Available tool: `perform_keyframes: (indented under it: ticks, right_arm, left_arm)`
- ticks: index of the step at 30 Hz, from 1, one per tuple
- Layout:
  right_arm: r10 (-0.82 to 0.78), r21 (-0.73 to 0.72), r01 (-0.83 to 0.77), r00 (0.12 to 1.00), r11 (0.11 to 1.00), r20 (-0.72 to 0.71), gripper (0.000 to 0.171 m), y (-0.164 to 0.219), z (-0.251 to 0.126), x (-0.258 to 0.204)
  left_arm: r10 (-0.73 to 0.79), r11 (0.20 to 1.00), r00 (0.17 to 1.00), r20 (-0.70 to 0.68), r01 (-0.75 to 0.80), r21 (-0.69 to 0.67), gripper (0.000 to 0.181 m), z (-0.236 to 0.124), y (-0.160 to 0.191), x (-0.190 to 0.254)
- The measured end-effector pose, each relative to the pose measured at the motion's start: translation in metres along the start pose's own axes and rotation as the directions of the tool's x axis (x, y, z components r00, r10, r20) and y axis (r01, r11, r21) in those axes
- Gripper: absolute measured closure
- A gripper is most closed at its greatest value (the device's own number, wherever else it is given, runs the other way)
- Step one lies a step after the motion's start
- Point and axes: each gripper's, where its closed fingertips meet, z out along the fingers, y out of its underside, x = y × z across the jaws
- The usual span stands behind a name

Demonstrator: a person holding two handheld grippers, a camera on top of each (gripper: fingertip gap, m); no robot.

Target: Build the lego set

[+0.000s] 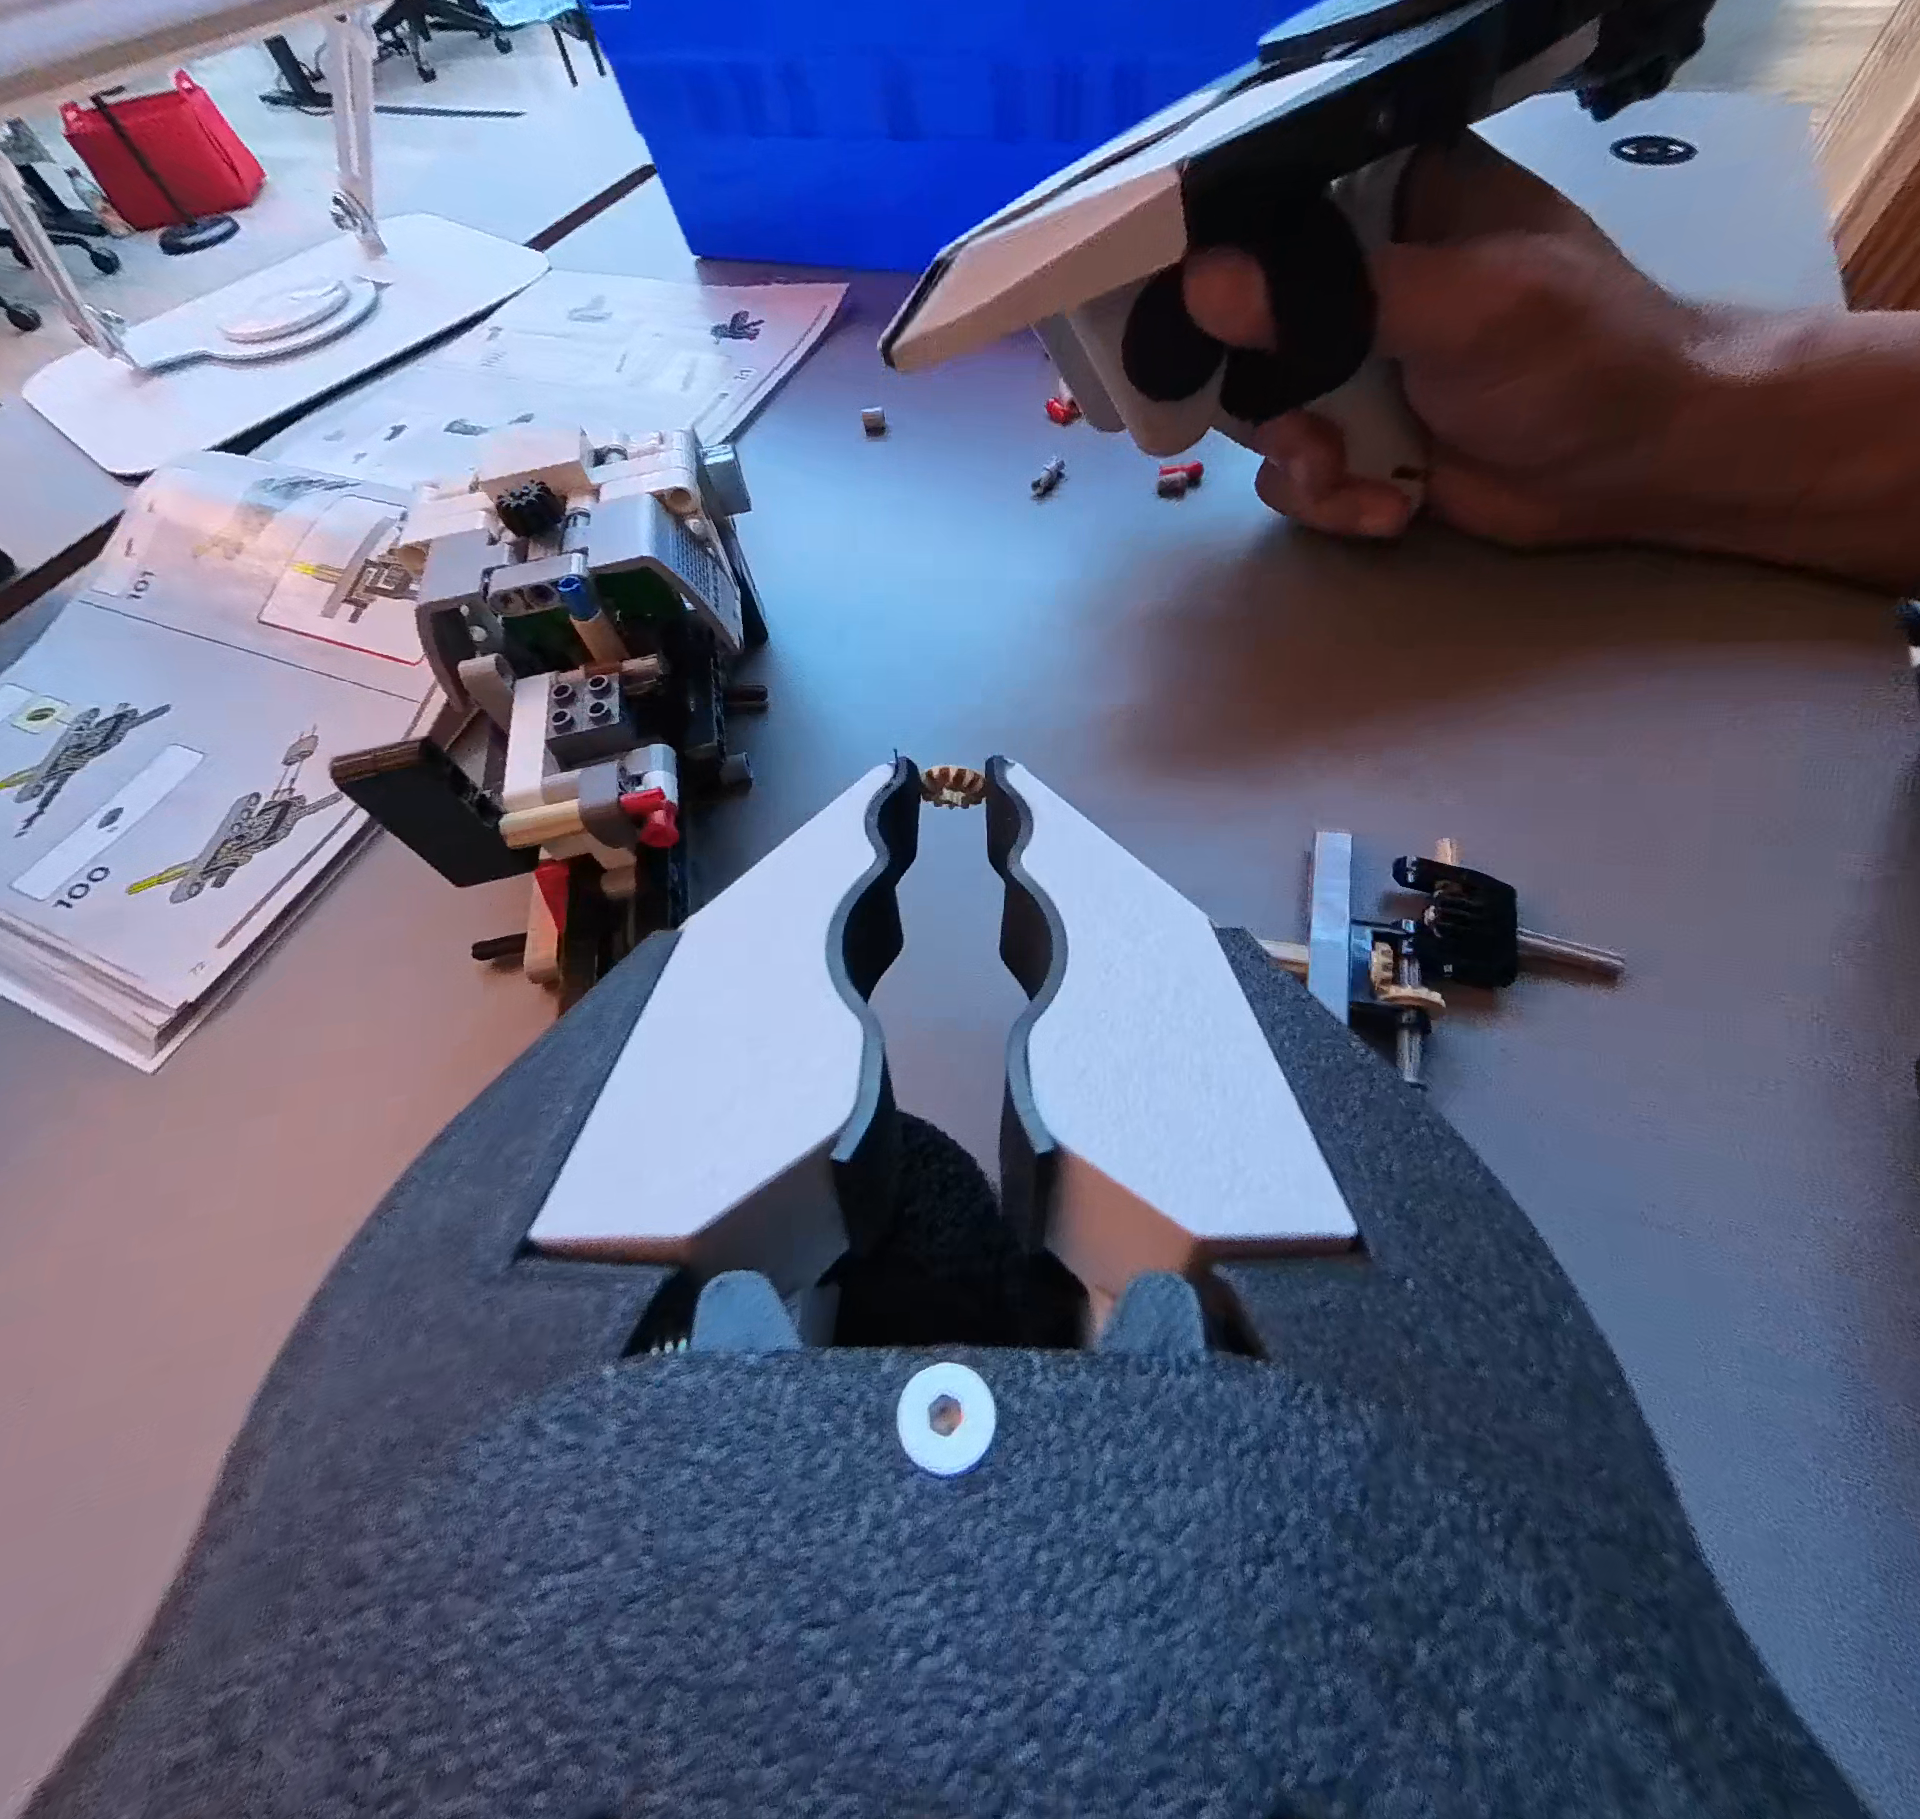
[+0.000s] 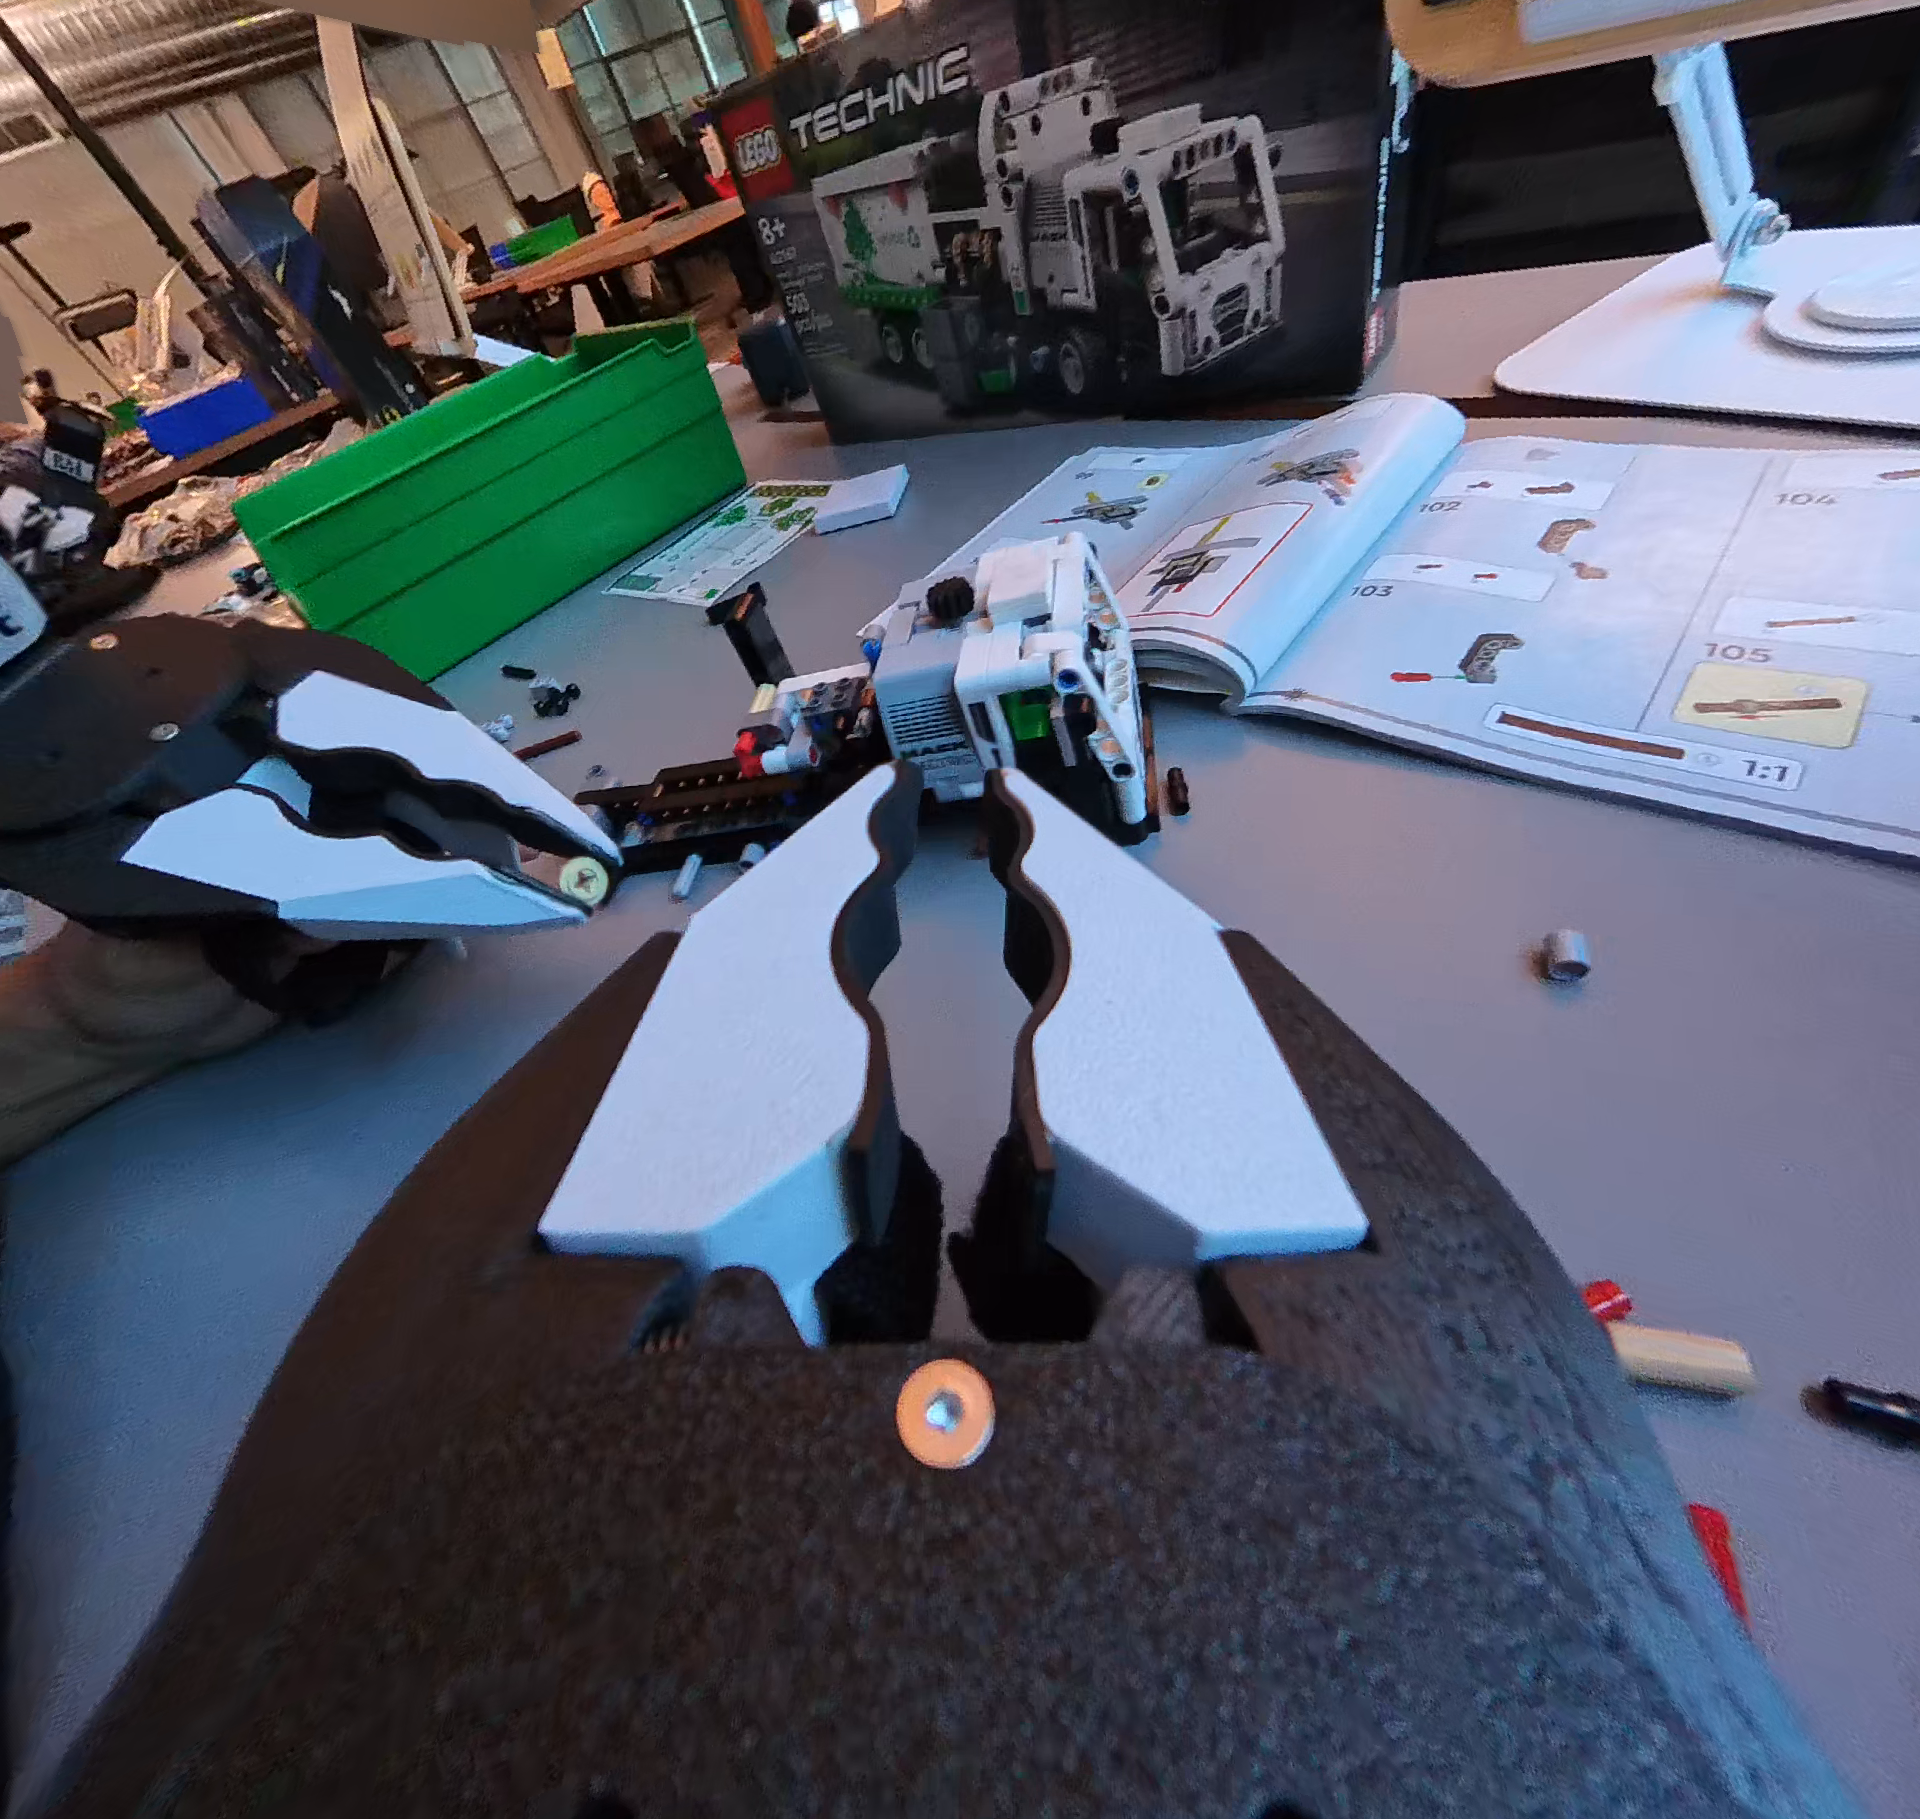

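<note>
Your left gripper [image 1: 954,790] pinches a small tan bevel gear [image 1: 952,788] at its fingertips, lifted above the grey table [image 1: 1143,730]; in the right wrist view the same gear [image 2: 582,879] shows at the tips of that gripper [image 2: 594,876]; the half-built white and grey truck model [image 1: 582,647] sits on the table to its left, partly on the open instruction booklet [image 1: 156,782]; a small black and blue gear subassembly [image 1: 1423,928] lies to the right; your right gripper [image 2: 954,782] holds nothing, its fingers slightly apart, aimed at the truck model [image 2: 987,689]; behind stand a green bin [image 2: 499,512] and the set's box [image 2: 1091,200]; a blue bin [image 1: 935,86] stands beyond.
</note>
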Motion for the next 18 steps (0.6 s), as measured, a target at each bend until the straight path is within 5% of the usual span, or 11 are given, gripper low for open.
perform_keyframes:
  ticks: [18]
  right_arm:
    - [-0.077,-0.06,0.076,0.997,0.995,-0.016,0.162,0.0074,0.008,-0.0039]
  left_arm:
    - [-0.024,0.998,0.999,-0.033,0.022,-0.057,0.171,0.0097,0.0063,-0.0025]
